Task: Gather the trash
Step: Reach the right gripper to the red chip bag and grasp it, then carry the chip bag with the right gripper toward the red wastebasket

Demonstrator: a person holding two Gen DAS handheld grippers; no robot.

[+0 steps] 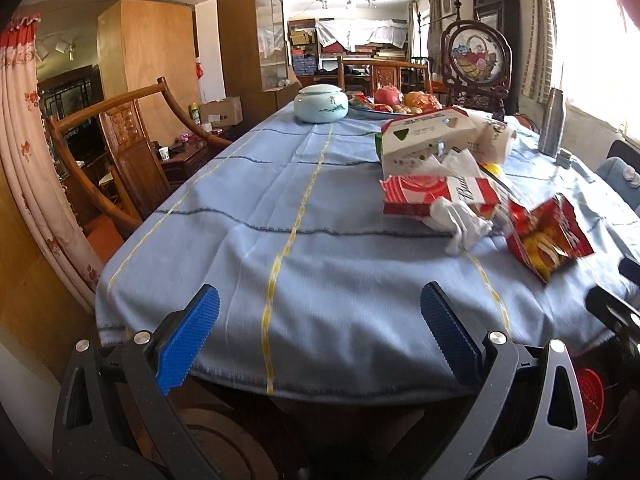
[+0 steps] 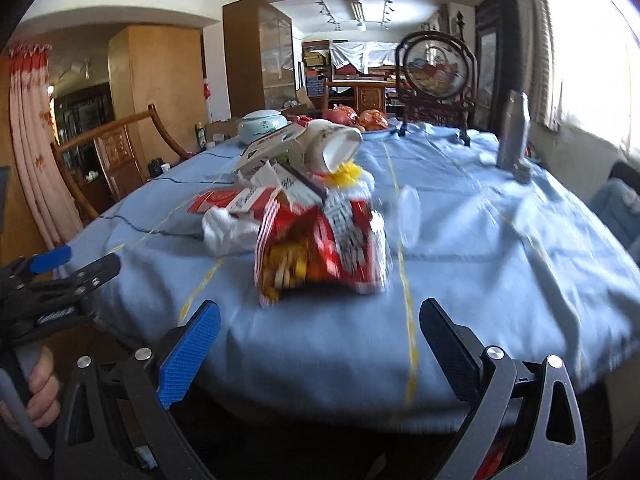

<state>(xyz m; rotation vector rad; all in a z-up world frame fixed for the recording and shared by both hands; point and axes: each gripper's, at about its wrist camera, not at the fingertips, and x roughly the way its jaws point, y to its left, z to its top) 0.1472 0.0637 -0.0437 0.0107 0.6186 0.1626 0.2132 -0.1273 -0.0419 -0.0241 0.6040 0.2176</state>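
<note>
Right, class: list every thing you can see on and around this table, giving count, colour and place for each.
Snack bag: one, red, table's near edge.
Crumpled tissue: one, white, beside the bag.
Red carton: one, red and white, in the pile.
White carton: one, white and green, behind it.
Paper cup: one, white, tipped on the pile.
Lidded jar: one, pale blue, far end.
Flask: one, grey, right side.
Tablecloth: one, light blue.
Left tool: open.
Right tool: open.
</note>
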